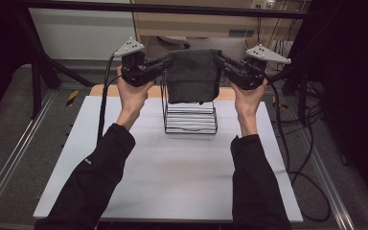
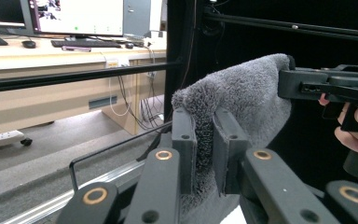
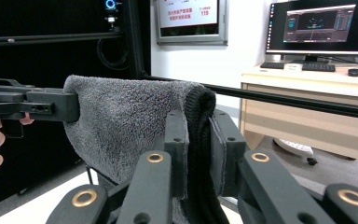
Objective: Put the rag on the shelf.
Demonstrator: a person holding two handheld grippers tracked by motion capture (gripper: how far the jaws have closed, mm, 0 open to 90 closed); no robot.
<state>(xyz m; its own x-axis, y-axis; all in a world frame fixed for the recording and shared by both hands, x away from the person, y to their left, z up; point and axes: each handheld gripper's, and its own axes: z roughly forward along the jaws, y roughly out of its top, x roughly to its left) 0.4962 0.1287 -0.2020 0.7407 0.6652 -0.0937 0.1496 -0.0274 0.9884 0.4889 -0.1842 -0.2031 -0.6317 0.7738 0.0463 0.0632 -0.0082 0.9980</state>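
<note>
In the high view, a person in black sleeves reaches over a white desk (image 1: 172,177) with a gripper in each hand. The left gripper (image 1: 165,61) and the right gripper (image 1: 220,60) are raised above the far half of the desk and point inward toward each other. Between them hangs a dark grey towel (image 1: 192,74), held by its two upper corners so that it drapes flat and hides the top of what stands behind it. Directly under and behind the towel stands a black wire rack (image 1: 190,117) on the desk, with white plates (image 1: 190,120) stacked in it, edges toward the camera. A black cable (image 1: 103,103) trails from the left gripper down past the desk's left edge, and more cables lie on the floor to the right.

In the left gripper view, the two black fingers (image 2: 184,149) are clamped on a folded edge of the fluffy grey towel (image 2: 247,95), which rises between them and stretches away to the right. There the other gripper (image 2: 286,84) pinches the far corner, the person's hand (image 2: 354,133) wrapped around its handle. A thin black wire of the rack (image 2: 112,149) shows lower left. Monitors and a keyboard sit on a wooden office table in the background.

In the right gripper view, the fingers (image 3: 177,154) are closed tight on the towel's (image 3: 126,116) near corner. The cloth runs left to the other gripper (image 3: 74,106), whose fingers are shut on the opposite corner. A monitor and a wall sign show behind.
</note>
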